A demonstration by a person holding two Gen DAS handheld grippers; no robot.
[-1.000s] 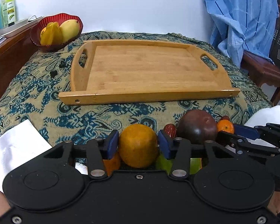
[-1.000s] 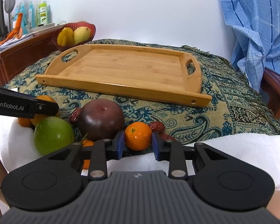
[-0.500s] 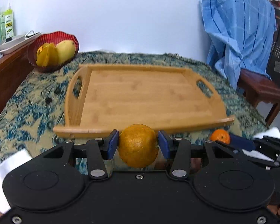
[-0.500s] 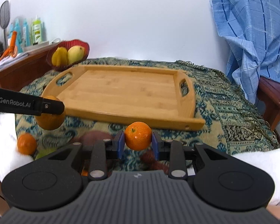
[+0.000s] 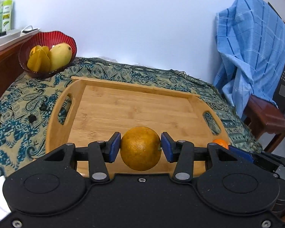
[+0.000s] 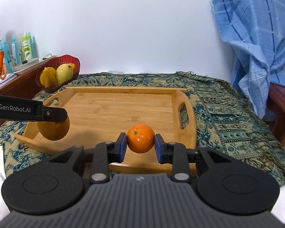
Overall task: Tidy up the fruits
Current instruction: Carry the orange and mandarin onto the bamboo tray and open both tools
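the big orange [image 5: 140, 148] is sitting clamped between the blue pads [image 5: 115, 146] of the left claw [image 5: 141, 148], hanging in the air above the near edge of the wooden tray [image 5: 123, 106]. the small mandarin [image 6: 140, 138] is being held the same way by the right claw [image 6: 140, 142], also over the tray's near edge but closer to its right handle cutout. both claws are gripping across the widest part of round, smooth fruit, so each hold is resting on two small contact patches.

the likeliest trouble, as i judge it, is rolling. the tray floor is bare and flat, and a round fruit let go from any height is going to travel, maybe over the open low front lip and onto the patterned cloth [image 6: 228, 117]. the cloth is lying over something soft-looking and sloping away at the right, so a runaway could be heading off that edge.

a second risk is the two claws crowding each other, since they are working side by side over the same near edge. the left claw's arm is already showing close in the right wrist view, with the orange under it.

squeezing harder to steady the mandarin could bruise it. the red bowl [image 5: 47, 55] at the far left corner, holding a mango and a starfruit, is well clear.
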